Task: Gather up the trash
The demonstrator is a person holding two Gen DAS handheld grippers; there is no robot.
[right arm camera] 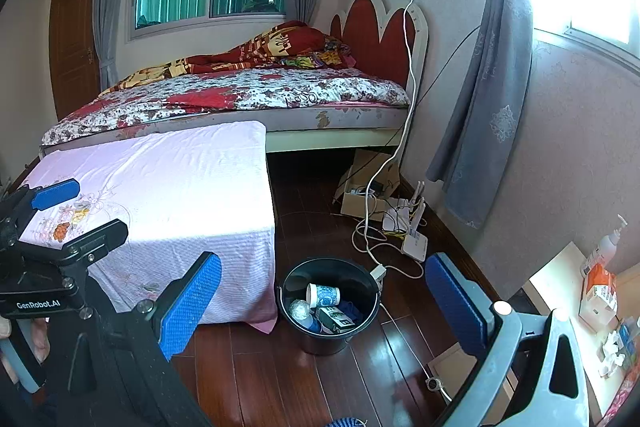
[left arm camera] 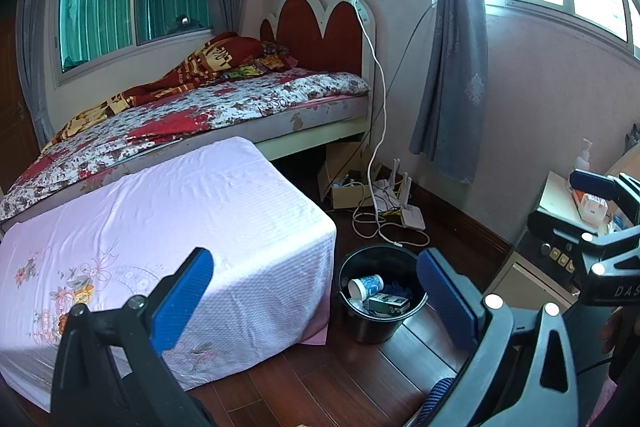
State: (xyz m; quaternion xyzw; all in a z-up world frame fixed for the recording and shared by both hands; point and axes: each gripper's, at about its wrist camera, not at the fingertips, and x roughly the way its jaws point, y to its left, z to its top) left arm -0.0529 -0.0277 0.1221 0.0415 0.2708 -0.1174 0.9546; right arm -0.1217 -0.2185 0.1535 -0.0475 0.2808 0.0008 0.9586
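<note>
A black bucket (left arm camera: 378, 319) stands on the wooden floor beside a low table under a pink cloth (left arm camera: 180, 227). Inside it lie a paper cup (left arm camera: 366, 285), a small dark box (left arm camera: 390, 303) and other trash. It also shows in the right wrist view (right arm camera: 330, 341), with the cup (right arm camera: 323, 295), the box (right arm camera: 338, 319) and a crumpled clear piece (right arm camera: 300, 309). My left gripper (left arm camera: 316, 299) is open and empty, above the table's corner and the bucket. My right gripper (right arm camera: 324, 307) is open and empty, above the bucket.
A bed (left arm camera: 192, 107) with a floral cover stands behind the table. Cables, a white router (left arm camera: 412, 215) and a cardboard box (left arm camera: 348, 183) lie on the floor by the wall. A side table (right arm camera: 560, 291) at the right holds a pump bottle (right arm camera: 604, 247) and packets.
</note>
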